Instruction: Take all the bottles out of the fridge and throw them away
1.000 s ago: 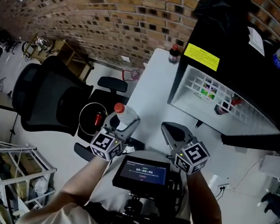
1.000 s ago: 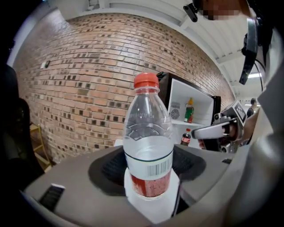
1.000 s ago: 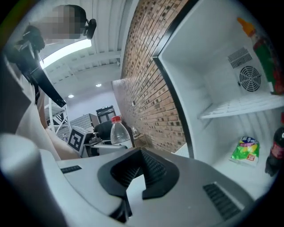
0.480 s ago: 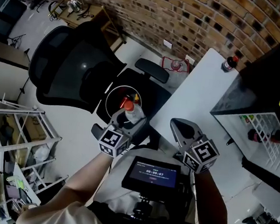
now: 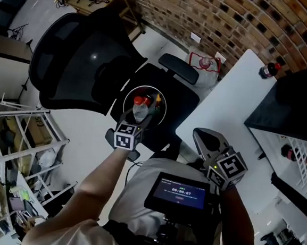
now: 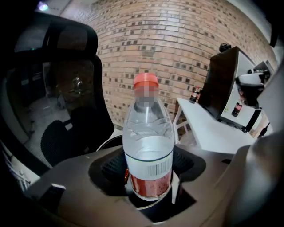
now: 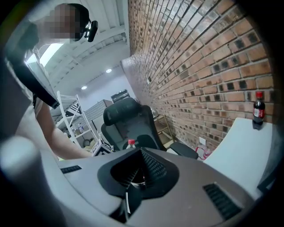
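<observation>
Your left tongs (image 6: 148, 188) are clenched on a clear bottle (image 6: 147, 146), gripping it low on the body where a red band sits under the white barcode label. The bottle stands upright between the jaws with its red cap (image 6: 145, 80) on top. From the head view, you have it hanging directly over the round bin (image 5: 128, 94) with the white rim. The bin sits at the front of the black office chair (image 5: 79, 54), and something red and yellow (image 5: 156, 99) lies inside it. In the left gripper view, part of the bin's white rim shows just behind the foot of the bottle. Your right tongs (image 7: 140, 166) are shut with nothing in them, the ribbed pads meeting along a ridge. They hang near the edge of the white table (image 5: 224, 107), well apart from the bin. A dark cola bottle (image 5: 269, 69) with a red cap stands on the far corner of that table, close to the brick wall (image 5: 242, 20) and just beside the black fridge (image 5: 300, 95). More red-capped bottles (image 5: 294, 153) sit in the white rack of the open fridge. A small lit screen (image 5: 179, 191) rides on the rig in front of your chest, and a white shelf (image 5: 19, 134) crowded with odds and ends stands off to your left.
</observation>
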Available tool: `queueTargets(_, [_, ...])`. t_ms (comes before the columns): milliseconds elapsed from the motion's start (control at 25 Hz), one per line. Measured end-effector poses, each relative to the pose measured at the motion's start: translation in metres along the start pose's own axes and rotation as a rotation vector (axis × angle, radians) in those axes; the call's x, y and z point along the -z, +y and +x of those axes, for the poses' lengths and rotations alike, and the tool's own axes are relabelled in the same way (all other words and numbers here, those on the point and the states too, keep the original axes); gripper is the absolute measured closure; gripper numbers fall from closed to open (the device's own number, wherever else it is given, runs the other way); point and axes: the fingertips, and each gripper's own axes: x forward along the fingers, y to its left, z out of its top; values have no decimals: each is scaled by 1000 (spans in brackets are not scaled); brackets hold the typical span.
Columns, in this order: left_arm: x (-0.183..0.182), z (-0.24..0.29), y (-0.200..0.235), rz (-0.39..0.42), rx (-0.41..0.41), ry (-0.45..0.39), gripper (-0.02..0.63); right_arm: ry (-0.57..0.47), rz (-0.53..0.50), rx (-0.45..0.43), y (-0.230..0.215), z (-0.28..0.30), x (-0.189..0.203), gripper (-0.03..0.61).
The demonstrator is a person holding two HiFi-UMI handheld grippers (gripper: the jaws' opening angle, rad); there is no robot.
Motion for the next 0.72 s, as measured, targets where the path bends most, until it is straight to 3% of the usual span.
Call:
queueTargets(120, [10, 29, 11, -1, 8, 76, 311, 7, 20, 37, -8, -2, 2, 574])
queueTargets(280, [21, 60, 12, 91, 47, 176, 313, 0, 52, 68, -20, -2, 4, 574])
queueTargets(400, [46, 75, 19, 121, 29, 270, 313, 0, 81, 79, -25, 1, 7, 574])
queueTargets(560, [76, 90, 32, 106, 3, 377, 313, 31, 105, 59, -26, 18, 17, 574])
queueTargets(720, [86, 120, 30, 99, 24, 405, 313, 60, 120, 19, -36, 37, 37, 574])
